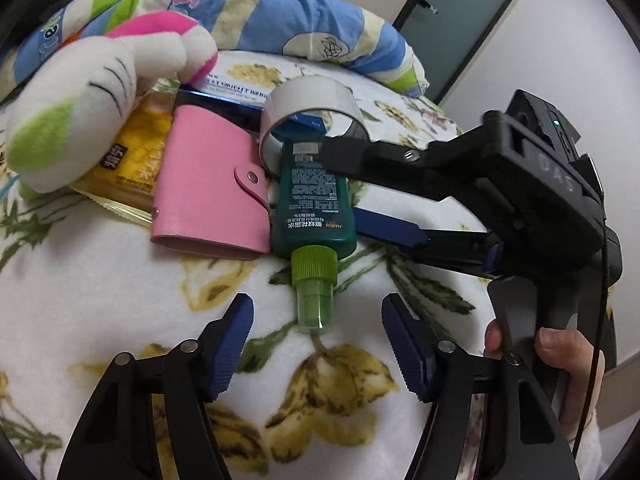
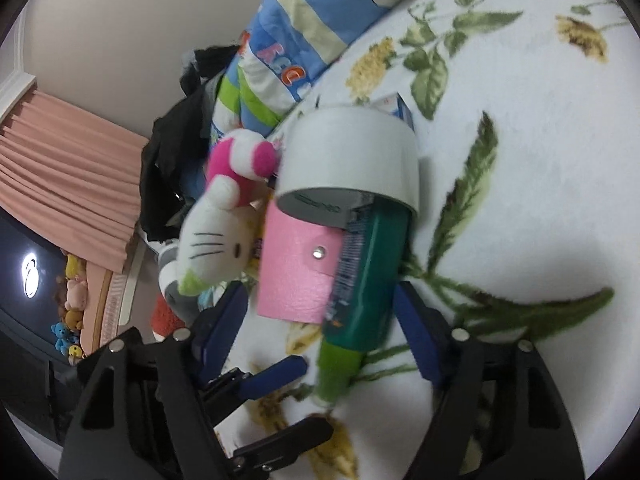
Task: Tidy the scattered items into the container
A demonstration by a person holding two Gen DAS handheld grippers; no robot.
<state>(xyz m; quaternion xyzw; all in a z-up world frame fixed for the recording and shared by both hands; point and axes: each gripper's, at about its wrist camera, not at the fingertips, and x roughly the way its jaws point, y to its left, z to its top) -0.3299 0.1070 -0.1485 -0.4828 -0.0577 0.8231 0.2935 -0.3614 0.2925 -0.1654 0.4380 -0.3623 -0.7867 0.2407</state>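
Dark green plastic bottle lying flat on the blanket, ribbed lime cap and clear nozzle pointing toward the left gripper. Printed label facing up, text too small to read. Base tucked inside a grey tape roll, a smooth wide ring tipped on its edge.

Touching the bottle's side: a pink wallet, grained leatherette with a snap tab. Behind it a glossy yellow packet and a flat blue box, both half covered. Over them a fuzzy white plush with whiskers, pink bow and a green patch.

Left gripper: jaws apart, ridged blue pads either side of the nozzle tip, not touching it. Right gripper: jaws apart too, straddling the bottle (one pad just beside its body, the other off past the wallet edge), no squeeze visible. Hand wrapped round its black handle, cut off by the frame.

Blanket soft and fleecy, white with yellow flowers and green leaves. Striped blue, cream and green pillow along the far edge. Pale wall and a dark-framed frosted door beyond; pleated pink curtain in the right wrist view, with dark clothing beside it, shape unclear. Right wrist view blurred throughout.
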